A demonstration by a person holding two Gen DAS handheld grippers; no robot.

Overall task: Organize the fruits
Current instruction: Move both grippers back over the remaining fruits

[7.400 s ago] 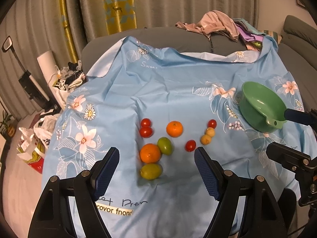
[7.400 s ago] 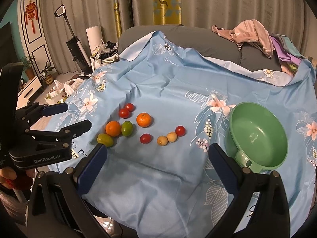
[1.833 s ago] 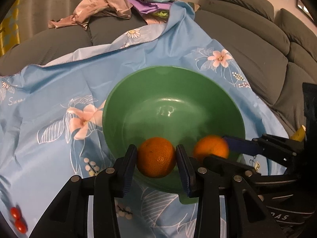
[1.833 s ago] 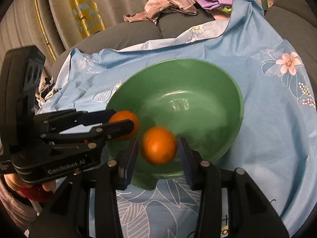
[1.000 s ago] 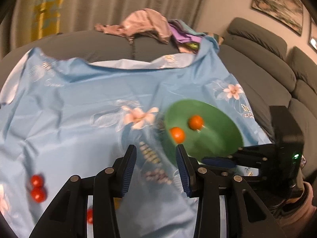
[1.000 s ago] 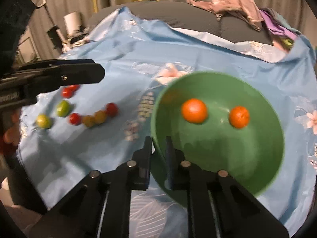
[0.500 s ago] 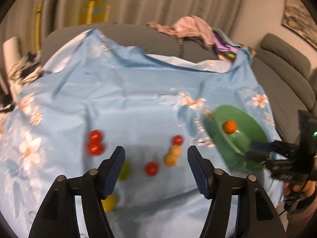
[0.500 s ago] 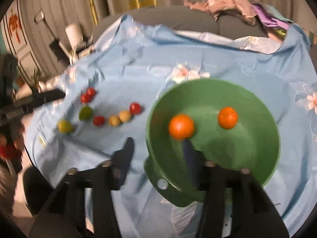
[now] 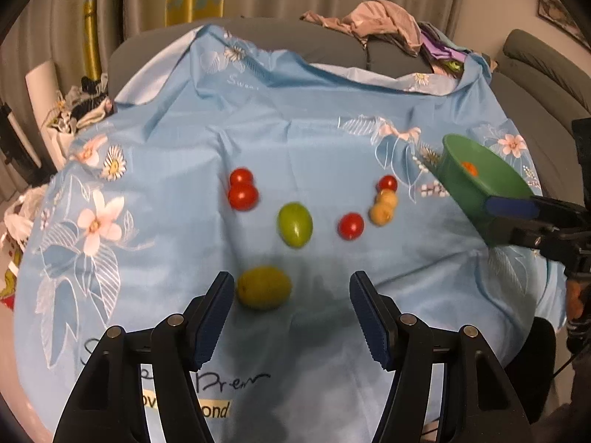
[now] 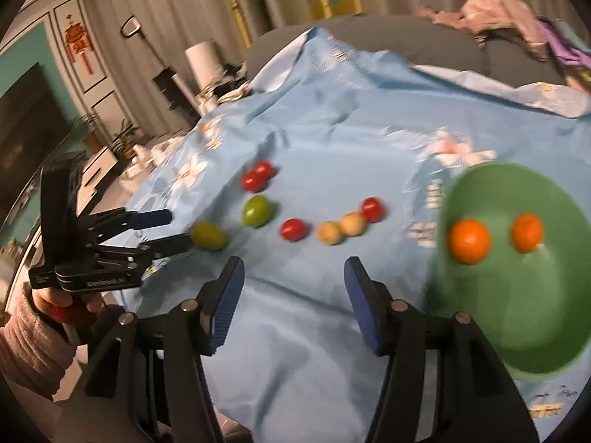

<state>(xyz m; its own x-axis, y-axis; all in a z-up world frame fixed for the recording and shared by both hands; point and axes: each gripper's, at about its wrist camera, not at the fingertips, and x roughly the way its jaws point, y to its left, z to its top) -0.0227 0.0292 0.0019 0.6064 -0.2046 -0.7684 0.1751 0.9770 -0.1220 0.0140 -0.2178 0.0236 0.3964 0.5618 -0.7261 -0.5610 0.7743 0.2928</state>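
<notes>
Left gripper (image 9: 291, 313): jaws wide apart, empty.
Yellow-green fruit (image 9: 263, 287): just ahead, toward its left finger, long axis left-right.
Right gripper (image 10: 293, 297): also spread, empty, farther from it.
Green bowl (image 10: 517, 325): far right.

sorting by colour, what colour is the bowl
Green; the bowl shows best in the right wrist view, holding two oranges.
</notes>
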